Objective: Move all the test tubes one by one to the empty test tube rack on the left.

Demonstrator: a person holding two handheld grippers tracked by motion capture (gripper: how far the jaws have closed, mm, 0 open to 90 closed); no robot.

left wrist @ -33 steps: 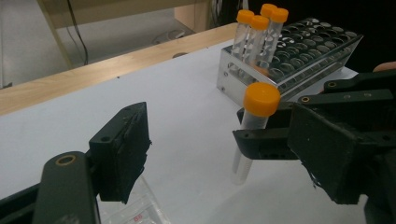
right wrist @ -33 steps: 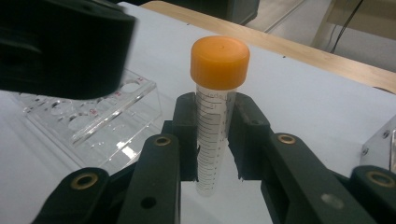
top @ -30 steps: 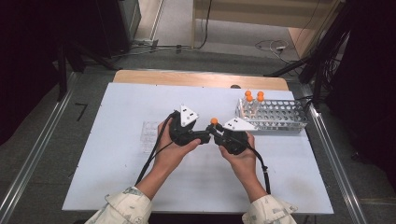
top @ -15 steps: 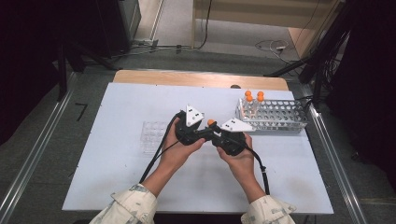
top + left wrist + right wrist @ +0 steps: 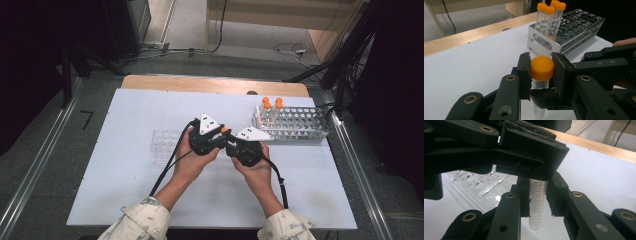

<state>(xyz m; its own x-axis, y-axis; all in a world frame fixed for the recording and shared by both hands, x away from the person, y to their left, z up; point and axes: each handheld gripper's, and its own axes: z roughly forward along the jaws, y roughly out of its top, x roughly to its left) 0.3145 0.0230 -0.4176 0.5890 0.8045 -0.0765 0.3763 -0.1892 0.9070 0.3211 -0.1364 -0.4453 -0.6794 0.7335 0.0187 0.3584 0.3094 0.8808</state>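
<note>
A clear graduated tube [image 5: 537, 202] with an orange cap [image 5: 542, 68] is held upright above the white table, between both hands. My left gripper [image 5: 542, 72] is shut on the cap from the sides. My right gripper [image 5: 537, 195] is shut on the tube's body just below. In the high view the two grippers meet at mid-table, left gripper [image 5: 220, 136] and right gripper [image 5: 231, 146], with the orange cap [image 5: 225, 131] between them. The left gripper's fingers [image 5: 529, 147] hide the cap in the right gripper view.
A metal tube rack [image 5: 300, 127] stands at the back right, with three orange-capped tubes [image 5: 270, 106] at its left end; rack [image 5: 576, 30], tubes [image 5: 549, 15]. A clear well plate [image 5: 165, 145] lies flat to the left of the hands. A wooden strip [image 5: 215, 85] borders the table's far edge.
The left gripper has shifted slightly right, closer to the right gripper. The tube stays between the two grippers at about the same spot.
</note>
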